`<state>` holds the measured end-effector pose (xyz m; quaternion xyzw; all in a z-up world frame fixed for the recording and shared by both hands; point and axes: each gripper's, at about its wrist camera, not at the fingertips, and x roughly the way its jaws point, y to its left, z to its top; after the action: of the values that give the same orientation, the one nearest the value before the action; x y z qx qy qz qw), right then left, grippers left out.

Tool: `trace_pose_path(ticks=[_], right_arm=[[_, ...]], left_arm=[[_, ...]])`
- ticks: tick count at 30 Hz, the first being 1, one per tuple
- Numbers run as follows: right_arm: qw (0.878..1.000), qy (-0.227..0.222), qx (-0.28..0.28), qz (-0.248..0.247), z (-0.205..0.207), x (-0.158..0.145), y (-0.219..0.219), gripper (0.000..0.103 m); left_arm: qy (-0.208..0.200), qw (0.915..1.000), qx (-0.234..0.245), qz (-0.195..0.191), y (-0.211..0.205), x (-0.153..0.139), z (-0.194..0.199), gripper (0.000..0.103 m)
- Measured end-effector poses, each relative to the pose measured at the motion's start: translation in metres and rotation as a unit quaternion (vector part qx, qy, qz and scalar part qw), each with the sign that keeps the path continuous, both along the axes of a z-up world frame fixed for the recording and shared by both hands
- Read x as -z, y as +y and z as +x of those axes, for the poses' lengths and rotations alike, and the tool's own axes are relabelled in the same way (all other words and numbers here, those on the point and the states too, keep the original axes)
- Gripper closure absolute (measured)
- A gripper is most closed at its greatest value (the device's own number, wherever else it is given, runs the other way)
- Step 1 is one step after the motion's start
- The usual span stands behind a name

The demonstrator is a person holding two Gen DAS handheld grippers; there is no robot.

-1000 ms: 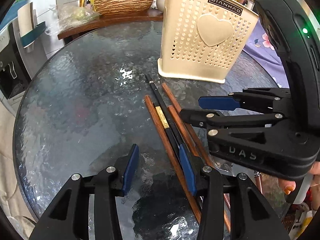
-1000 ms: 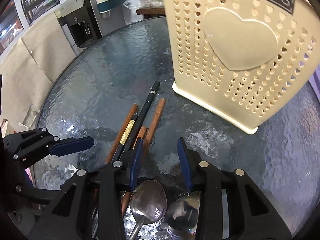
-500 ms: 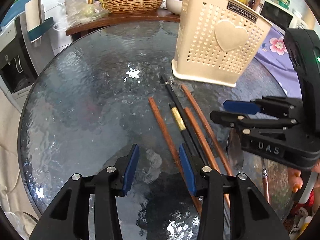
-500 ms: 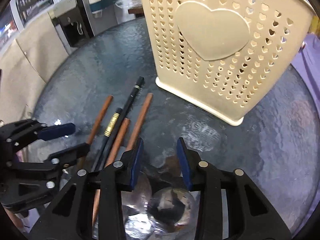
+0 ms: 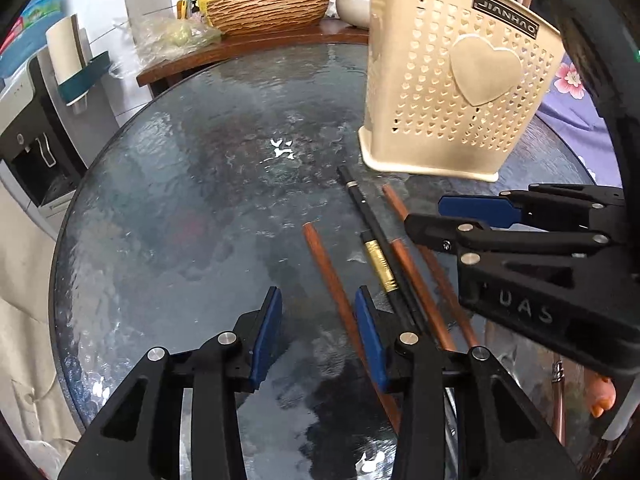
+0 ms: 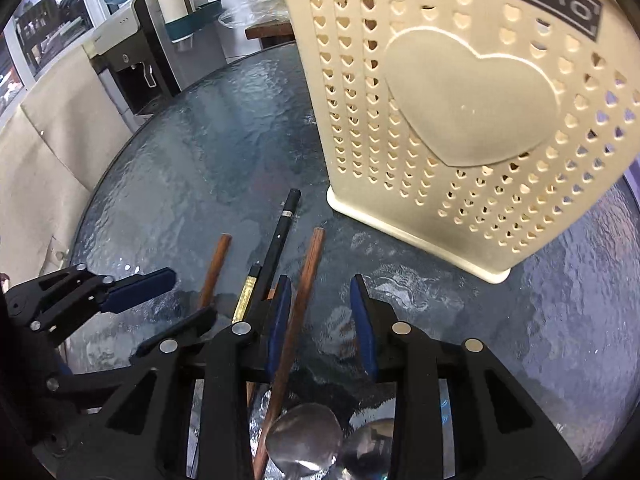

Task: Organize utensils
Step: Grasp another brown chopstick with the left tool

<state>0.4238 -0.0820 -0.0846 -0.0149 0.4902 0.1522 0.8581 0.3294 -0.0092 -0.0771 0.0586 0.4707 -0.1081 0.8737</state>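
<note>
Grippers first: left gripper hanging over the glass table, jaws closing, pads not pressing on anything. Brown chopstick running under the gap close to the right-hand pad, no grip on it. Right gripper much the same, jaws closing in, another brown chopstick lying between the pads right by the left one, not pinched as far as can be seen.

Further out: black chopstick with a gold-banded black one beside it, lying among four brown ones in a loose bundle toward the near edge of the table, all flat on the glass. Two metal spoons at the near edge beneath the right gripper.

Beyond the chopstick tips: cream utensil holder with heart cutouts, standing upright near the far right edge, apart from the sticks. Woven basket on a wooden counter past the far edge.
</note>
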Motion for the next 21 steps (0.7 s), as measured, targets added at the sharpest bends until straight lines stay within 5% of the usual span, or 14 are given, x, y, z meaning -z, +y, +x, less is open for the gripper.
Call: trace_pose_path(ticks=[13,21], right_arm=[[1.0,0.0,0.001,-0.03,-0.008,0.005,-0.004,0.074],[0.999,-0.001,0.015,-0.045,0.0,0.004,0.005,0.088]], left_arm=[[0.004,0.9999,-0.015,0.005,0.015,0.0,0.016,0.068],[0.005,0.9998,-0.018,0.005,0.016,-0.001,0.029,0.087]])
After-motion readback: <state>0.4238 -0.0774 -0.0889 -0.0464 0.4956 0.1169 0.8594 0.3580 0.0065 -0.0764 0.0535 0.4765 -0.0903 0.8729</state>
